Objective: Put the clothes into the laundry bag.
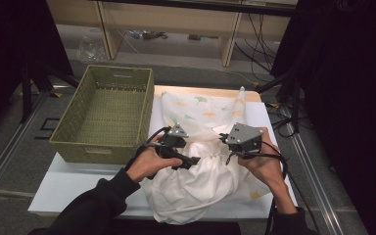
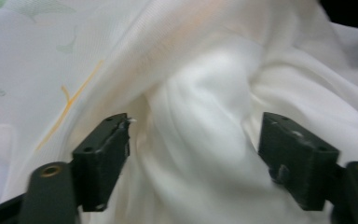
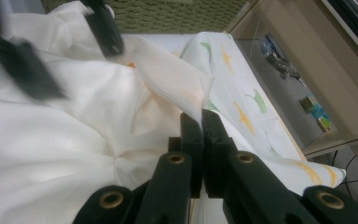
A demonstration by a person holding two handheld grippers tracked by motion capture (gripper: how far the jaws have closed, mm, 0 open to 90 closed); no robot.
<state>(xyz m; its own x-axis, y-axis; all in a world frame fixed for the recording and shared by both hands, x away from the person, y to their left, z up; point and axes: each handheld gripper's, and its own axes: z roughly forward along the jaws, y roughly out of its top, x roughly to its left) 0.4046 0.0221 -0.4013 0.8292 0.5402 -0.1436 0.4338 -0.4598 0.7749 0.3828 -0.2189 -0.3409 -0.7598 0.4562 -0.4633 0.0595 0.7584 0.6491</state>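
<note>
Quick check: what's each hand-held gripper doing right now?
Left hand-held gripper: open, white cloth between its jaws, not pinched.
Right hand-held gripper: shut on the cloth's pleated edge.

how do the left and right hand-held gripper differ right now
The left hand-held gripper has its jaws wide apart, with bunched white cloth between them but not pinched. The right hand-held gripper has its jaws shut on a pleated edge of that cloth. In the high view the left one lies lower and more level, while the right one shows its grey plate on top. Both are black, hand-held and working over the same cloth.
</note>
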